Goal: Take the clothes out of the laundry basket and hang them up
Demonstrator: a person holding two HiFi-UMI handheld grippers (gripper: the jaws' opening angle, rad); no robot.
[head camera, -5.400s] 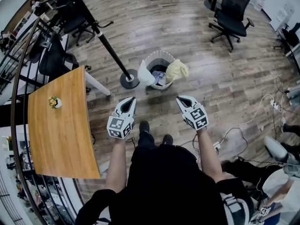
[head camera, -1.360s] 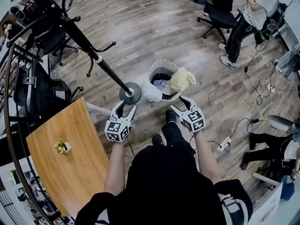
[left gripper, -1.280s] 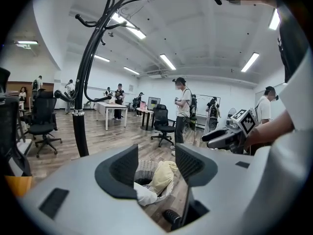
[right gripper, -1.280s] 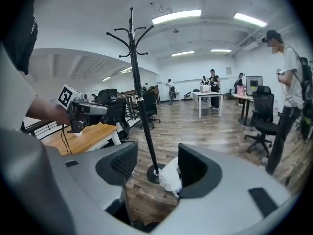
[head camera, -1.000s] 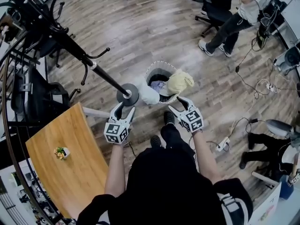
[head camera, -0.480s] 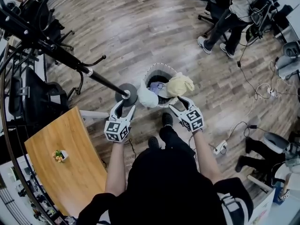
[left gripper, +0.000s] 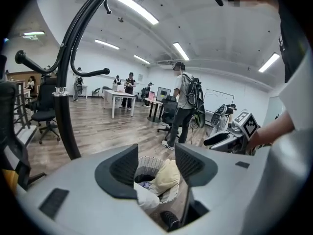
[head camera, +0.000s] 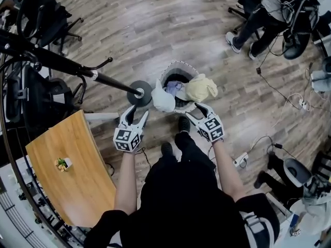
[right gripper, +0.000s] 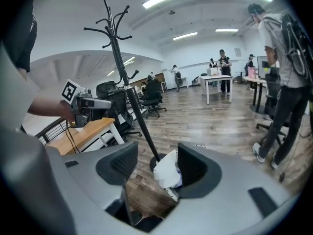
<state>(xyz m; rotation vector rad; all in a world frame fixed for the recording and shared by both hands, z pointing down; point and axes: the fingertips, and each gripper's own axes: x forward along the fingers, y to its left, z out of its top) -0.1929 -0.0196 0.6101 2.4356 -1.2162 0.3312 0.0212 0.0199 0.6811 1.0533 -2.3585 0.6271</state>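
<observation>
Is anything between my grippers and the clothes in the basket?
Nothing visible. The left gripper and right gripper hang open by the laundry basket; a white garment and a yellow garment drape over its rim.

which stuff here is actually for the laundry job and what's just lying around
For the job: round white woven laundry basket; pale yellow garment; white garment; black metal coat stand; left gripper and right gripper, both open.

Just lying about: curved wooden table; small potted plant; black office chair; white power strip.
</observation>
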